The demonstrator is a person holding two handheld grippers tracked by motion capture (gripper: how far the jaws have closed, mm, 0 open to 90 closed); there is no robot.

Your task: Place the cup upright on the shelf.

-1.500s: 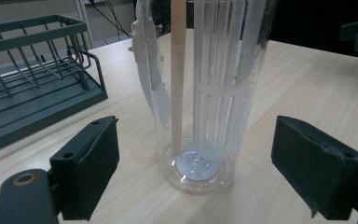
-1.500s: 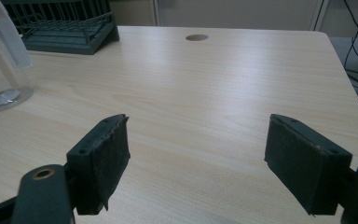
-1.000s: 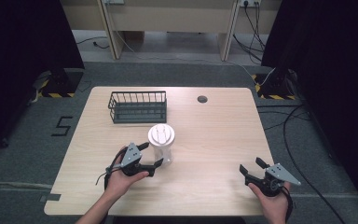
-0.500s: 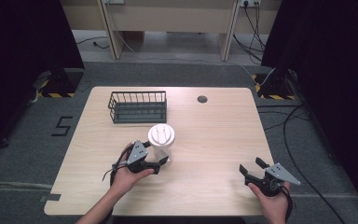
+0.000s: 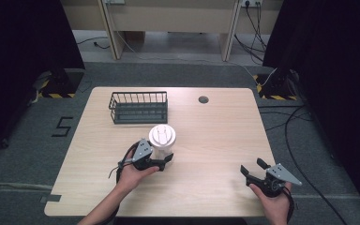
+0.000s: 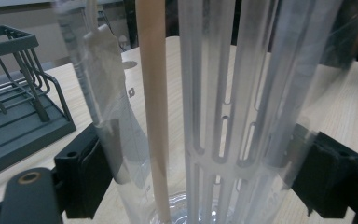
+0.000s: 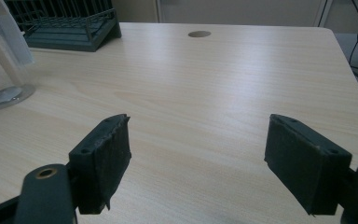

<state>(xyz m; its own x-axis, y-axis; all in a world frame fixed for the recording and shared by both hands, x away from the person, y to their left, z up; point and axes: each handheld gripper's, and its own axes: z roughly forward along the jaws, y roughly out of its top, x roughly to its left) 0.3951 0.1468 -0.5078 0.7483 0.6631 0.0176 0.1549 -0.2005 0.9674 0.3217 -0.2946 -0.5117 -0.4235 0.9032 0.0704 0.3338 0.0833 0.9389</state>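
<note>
While the left claw (image 5: 165, 161) closes around a clear plastic jug (image 5: 162, 140) just in front of the wire rack (image 5: 138, 107), the work looks to be at its gripping stage, with any lift or carry yet to come. Seen from the left gripper view, the jug (image 6: 214, 116) stands upright on the counter (image 6: 349, 107) between the two black pads (image 6: 86, 175), which sit against its transparent wall on either side; a pale stick and a slotted white insert show inside it. Whether the pads are pressing firmly or only touching cannot be told from these pictures. From above, the jug wears a white lid and stands on the counter (image 5: 215, 140) on the near side of the rack, a little to the rack's right, apart from it. The rack (image 6: 14, 107) holds nothing that can be made out. Well to the right of the rack and near the counter's front edge, the right claw (image 5: 251, 168) is held wide and carries nothing; its own view shows bare wood between the spread pads (image 7: 102, 163), with the jug's base (image 7: 4, 95) far off beside the rack (image 7: 70, 23). Judged from this, the reach is done; moving the jug remains.
</note>
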